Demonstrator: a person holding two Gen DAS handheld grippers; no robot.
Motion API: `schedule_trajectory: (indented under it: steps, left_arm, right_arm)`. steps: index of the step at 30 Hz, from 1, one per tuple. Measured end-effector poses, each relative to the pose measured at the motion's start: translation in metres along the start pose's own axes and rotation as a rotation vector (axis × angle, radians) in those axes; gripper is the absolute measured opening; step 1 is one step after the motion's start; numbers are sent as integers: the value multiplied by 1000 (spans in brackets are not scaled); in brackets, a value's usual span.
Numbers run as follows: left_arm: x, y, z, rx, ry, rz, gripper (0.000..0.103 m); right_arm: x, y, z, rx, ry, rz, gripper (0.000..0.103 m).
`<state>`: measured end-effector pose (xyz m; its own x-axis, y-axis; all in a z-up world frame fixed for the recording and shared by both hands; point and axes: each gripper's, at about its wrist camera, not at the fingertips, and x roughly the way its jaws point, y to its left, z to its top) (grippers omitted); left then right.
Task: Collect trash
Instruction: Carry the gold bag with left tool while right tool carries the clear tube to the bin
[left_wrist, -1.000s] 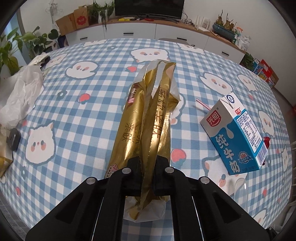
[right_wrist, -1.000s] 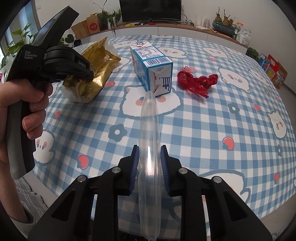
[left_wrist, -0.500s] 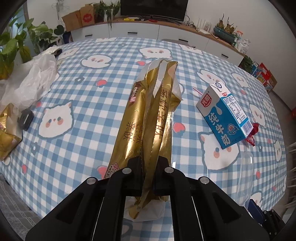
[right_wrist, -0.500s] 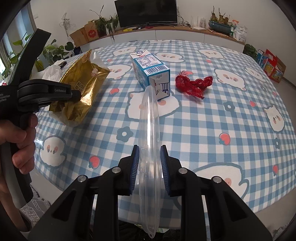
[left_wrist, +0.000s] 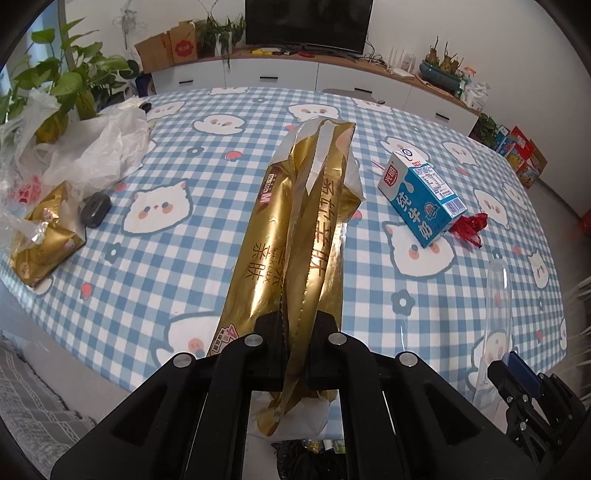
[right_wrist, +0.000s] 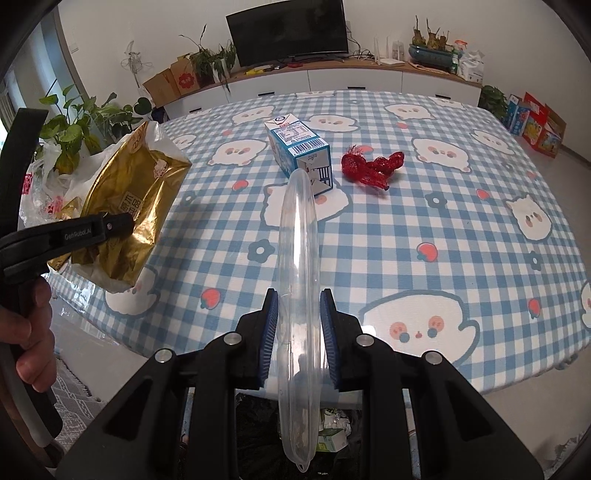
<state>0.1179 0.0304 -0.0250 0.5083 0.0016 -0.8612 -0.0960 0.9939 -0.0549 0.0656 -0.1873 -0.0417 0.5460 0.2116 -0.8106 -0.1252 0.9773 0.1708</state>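
Observation:
My left gripper (left_wrist: 295, 350) is shut on a long gold foil wrapper (left_wrist: 299, 236), held in the air at the table's near edge; it also shows in the right wrist view (right_wrist: 125, 214). My right gripper (right_wrist: 298, 332) is shut on a clear plastic lid (right_wrist: 297, 258), held edge-on over the near edge. A blue milk carton (right_wrist: 299, 155) and a red mesh net (right_wrist: 371, 168) lie on the checked tablecloth (right_wrist: 424, 229) beyond. A black-lined trash bin (right_wrist: 332, 435) with trash shows below both grippers.
At the table's left lie a second gold wrapper (left_wrist: 40, 236), a small black object (left_wrist: 95, 209) and crumpled white plastic bags (left_wrist: 88, 151). Potted plants (left_wrist: 62, 85) stand left. A white cabinet with a TV (left_wrist: 306, 22) is behind the table.
Both grippers have pulled back toward the table's near edge and risen with their loads still held. The table now looks farther away and the bin shows below.

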Motion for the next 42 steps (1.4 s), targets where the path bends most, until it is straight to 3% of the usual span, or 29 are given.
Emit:
schedule_trajectory:
  steps: [15, 24, 36, 38, 40, 42]
  left_arm:
    - [-54, 16, -111, 2, 3, -19, 4]
    - [-47, 41, -170, -24, 71, -15, 4]
    - [-29, 54, -228, -23, 137, 27, 4]
    - [-27, 54, -233, -17, 135, 39, 4]
    - [-23, 56, -238, -18, 139, 49, 4]
    - [-18, 58, -242, -21, 152, 48, 4]
  right_arm:
    - [-30, 14, -62, -1, 14, 22, 22]
    - [-30, 21, -100, -7, 49, 11, 22]
    - [9, 19, -150, -3, 145, -43, 22]
    - [14, 19, -157, -1, 155, -53, 18]
    - [19, 21, -162, -20, 165, -60, 3]
    - [25, 22, -166, -30, 173, -68, 3]
